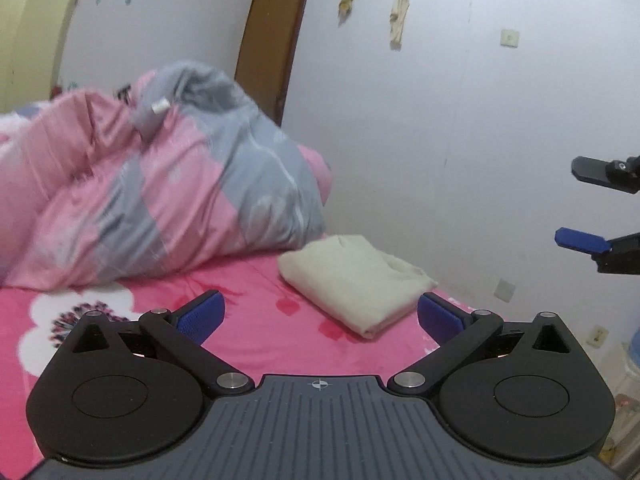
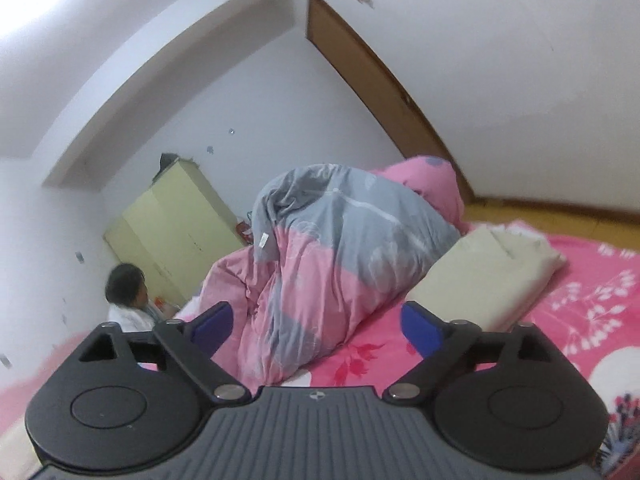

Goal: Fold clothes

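Lifted above the bed [image 1: 248, 300], with its pink flowered sheet; left gripper [image 1: 320, 314] with blue fingers [image 1: 202, 316] spread wide, nothing between them; right gripper [image 2: 316, 326] the same, blue fingers [image 2: 420, 330] wide apart, holding nothing.

Cream folded garment [image 1: 352, 280] lying flat on the pink sheet, a neat stack; in the left wrist view, just past the fingers, toward 1 o'clock from the gap; in the right wrist view at 2 o'clock [image 2: 488, 276], beyond the right-hand finger; apart from both grippers, touched by neither.

Big puffy quilt [image 1: 160, 192], pink and grey, heaped on the bed; at 10 o'clock in the left wrist view; straight ahead at 12 o'clock in the right wrist view [image 2: 340, 256]; its lower edge just beside the cream folded garment, maybe touching, hard to tell.

Also seen in the left wrist view, at 3 o'clock by the picture's edge: the right gripper [image 1: 576, 206], one black finger above, one blue below, well apart.

Brown door [image 1: 272, 52] at 12 o'clock in the white wall; pale yellow cupboard [image 2: 176, 240] at 10 o'clock in the right wrist view; a person [image 2: 128, 300] with dark hair sitting low at 9 o'clock, beside the bed.
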`<state>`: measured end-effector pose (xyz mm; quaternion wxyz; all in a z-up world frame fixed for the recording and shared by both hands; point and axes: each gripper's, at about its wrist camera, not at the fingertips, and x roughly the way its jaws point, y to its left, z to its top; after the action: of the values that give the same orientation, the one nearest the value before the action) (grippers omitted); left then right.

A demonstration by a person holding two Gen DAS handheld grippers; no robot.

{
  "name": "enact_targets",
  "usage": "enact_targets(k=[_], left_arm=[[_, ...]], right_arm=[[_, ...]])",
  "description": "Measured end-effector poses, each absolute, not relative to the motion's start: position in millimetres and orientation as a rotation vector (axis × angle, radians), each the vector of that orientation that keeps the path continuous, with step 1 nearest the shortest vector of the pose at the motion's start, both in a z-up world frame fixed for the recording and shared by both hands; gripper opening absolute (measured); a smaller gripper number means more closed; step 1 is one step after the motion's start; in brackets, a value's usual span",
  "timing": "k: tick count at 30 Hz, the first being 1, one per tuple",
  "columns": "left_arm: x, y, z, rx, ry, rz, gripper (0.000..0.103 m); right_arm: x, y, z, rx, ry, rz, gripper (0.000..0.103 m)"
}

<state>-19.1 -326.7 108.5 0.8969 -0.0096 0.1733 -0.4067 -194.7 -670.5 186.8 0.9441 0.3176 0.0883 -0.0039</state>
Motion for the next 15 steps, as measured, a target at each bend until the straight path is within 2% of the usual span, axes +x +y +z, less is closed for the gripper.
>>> enact_targets(k=[2,10,15], left_arm=[[-33,-320,111,-0.01,0.335,-0.832,0.103],[-59,-314,100,0.065,0.378,-0.736,0.103],[-56,-319,85,0.112,0.42,-0.674,0.103]], right_arm=[[-206,-651,190,0.599,0.188,-0.015,0.103],[-211,-595,149,0.469,0.349,-0.278,0.103],[-215,-561,128,0.336,0.372,-0.44,0.103]])
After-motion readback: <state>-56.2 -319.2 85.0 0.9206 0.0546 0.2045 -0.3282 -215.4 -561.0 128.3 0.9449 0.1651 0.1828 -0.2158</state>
